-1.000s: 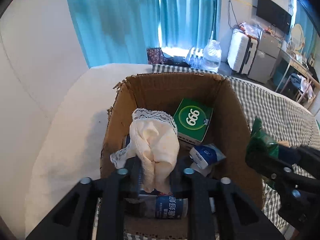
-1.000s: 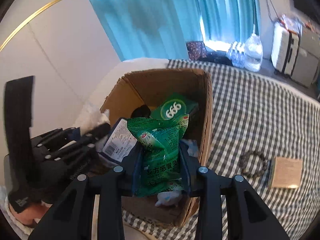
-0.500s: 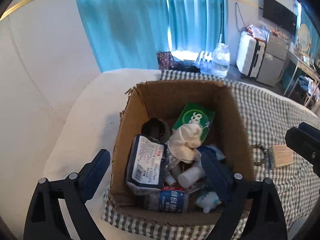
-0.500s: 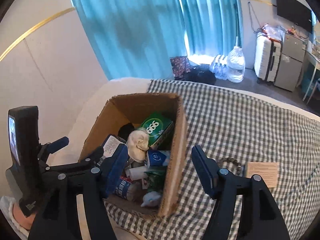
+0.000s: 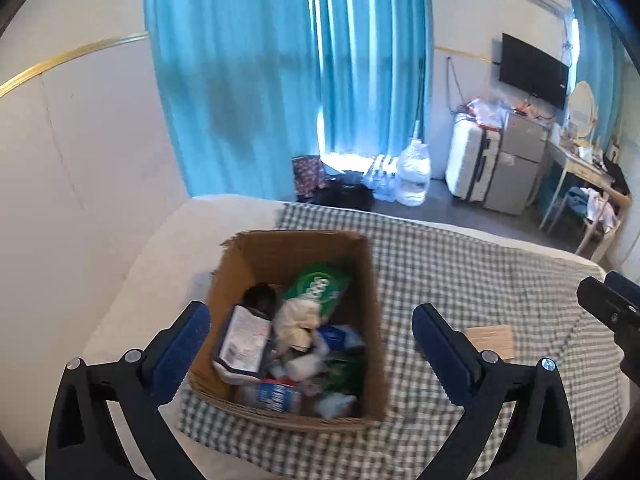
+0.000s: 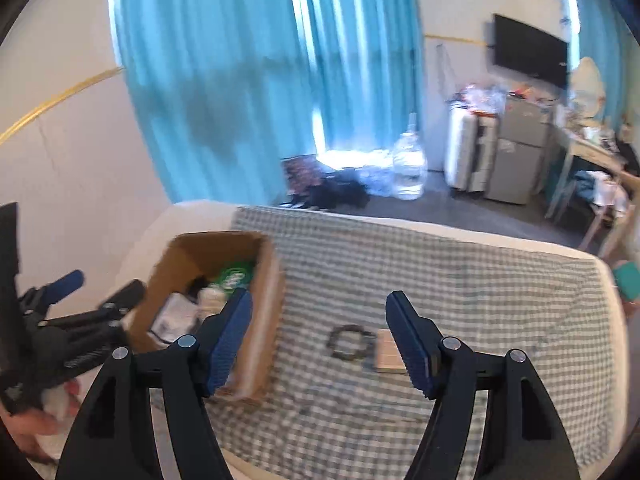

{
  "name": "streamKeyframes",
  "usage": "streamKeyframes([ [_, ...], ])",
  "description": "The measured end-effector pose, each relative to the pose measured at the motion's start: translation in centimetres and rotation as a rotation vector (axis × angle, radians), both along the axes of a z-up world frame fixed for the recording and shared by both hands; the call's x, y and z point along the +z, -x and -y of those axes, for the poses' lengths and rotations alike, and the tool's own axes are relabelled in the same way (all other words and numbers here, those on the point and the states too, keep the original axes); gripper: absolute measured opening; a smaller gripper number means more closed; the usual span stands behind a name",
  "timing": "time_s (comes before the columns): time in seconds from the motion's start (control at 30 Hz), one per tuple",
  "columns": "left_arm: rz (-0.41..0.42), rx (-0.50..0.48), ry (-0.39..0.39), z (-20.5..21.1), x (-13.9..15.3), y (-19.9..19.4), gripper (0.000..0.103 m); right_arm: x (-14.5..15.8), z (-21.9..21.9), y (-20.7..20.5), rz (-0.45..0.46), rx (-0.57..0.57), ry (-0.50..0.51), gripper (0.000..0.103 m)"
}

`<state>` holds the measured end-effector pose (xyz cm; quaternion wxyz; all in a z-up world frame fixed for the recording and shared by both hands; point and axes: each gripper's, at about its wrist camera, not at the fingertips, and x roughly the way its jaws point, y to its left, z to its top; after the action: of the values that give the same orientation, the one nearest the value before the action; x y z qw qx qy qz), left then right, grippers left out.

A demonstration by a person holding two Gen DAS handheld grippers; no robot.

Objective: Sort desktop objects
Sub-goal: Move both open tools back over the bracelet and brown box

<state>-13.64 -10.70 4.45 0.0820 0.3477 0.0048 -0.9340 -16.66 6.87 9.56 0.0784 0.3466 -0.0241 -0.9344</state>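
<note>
A cardboard box (image 5: 370, 320) stands on the checked cloth (image 5: 460, 280), full of items: a cream cloth (image 5: 294, 318), a green box marked 999 (image 5: 320, 286), a dark pack with a white label (image 5: 244, 340), a bottle (image 5: 276, 396). My left gripper (image 5: 310, 344) is open and empty above the box. My right gripper (image 6: 318, 336) is open and empty above the cloth, right of the box (image 6: 264, 312). A dark bead bracelet (image 6: 350, 342) and a small wooden card (image 6: 388, 354) lie between its fingers; the card also shows in the left wrist view (image 5: 490, 340).
The cloth covers a white bed or table beside a white wall. Blue curtains (image 5: 280, 80), a water jug (image 5: 414, 176), a white suitcase (image 5: 468, 160), a small fridge (image 5: 516, 168) and a desk (image 5: 584, 176) stand beyond. A teal object (image 6: 628, 280) sits at the far right edge.
Both grippers opened and dropped their loads into the box: the cream cloth from the left, the green packet from the right. Both then pulled back and up; the right one swung right.
</note>
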Motion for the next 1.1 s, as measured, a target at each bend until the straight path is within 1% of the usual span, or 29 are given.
streamKeyframes([
  [0.1, -0.004, -0.034, 0.011, -2.5, 0.3, -0.6, 0.103, 0.7, -2.5, -0.4, 0.007, -0.054, 0.015, 0.070],
  [0.2, 0.009, -0.081, 0.032, -5.5, -0.5, -1.1, 0.103, 0.8, -4.9, -1.0, 0.011, -0.092, 0.042, 0.073],
  [0.3, 0.038, -0.136, 0.048, -8.6, -2.3, -1.2, 0.103, 0.5, -7.0, -1.6, 0.008, -0.129, 0.023, 0.077],
  [0.43, 0.088, -0.193, 0.064, -12.2, -5.6, -1.2, 0.103, -1.0, -9.8, -2.1, 0.020, -0.162, 0.033, 0.077],
  [0.57, 0.141, -0.228, 0.101, -14.9, -9.2, -0.6, 0.103, -4.0, -12.6, -2.1, 0.049, -0.183, 0.077, 0.079],
  [0.77, 0.196, -0.230, 0.111, -16.2, -13.3, 0.9, 0.103, -10.0, -15.8, -1.1, 0.142, -0.225, 0.132, 0.079],
  [0.87, 0.222, -0.220, 0.120, -16.9, -15.4, 2.1, 0.103, -13.1, -16.6, 0.0, 0.200, -0.237, 0.155, 0.079],
  [0.93, 0.241, -0.221, 0.112, -17.2, -16.8, 3.1, 0.103, -15.0, -16.9, 0.9, 0.235, -0.239, 0.165, 0.079],
  [1.0, 0.264, -0.241, 0.105, -17.8, -18.1, 4.3, 0.103, -16.5, -17.0, 1.6, 0.265, -0.234, 0.196, 0.079],
  [1.1, 0.277, -0.271, 0.101, -18.8, -19.7, 5.9, 0.103, -18.9, -17.2, 3.3, 0.316, -0.228, 0.254, 0.078],
])
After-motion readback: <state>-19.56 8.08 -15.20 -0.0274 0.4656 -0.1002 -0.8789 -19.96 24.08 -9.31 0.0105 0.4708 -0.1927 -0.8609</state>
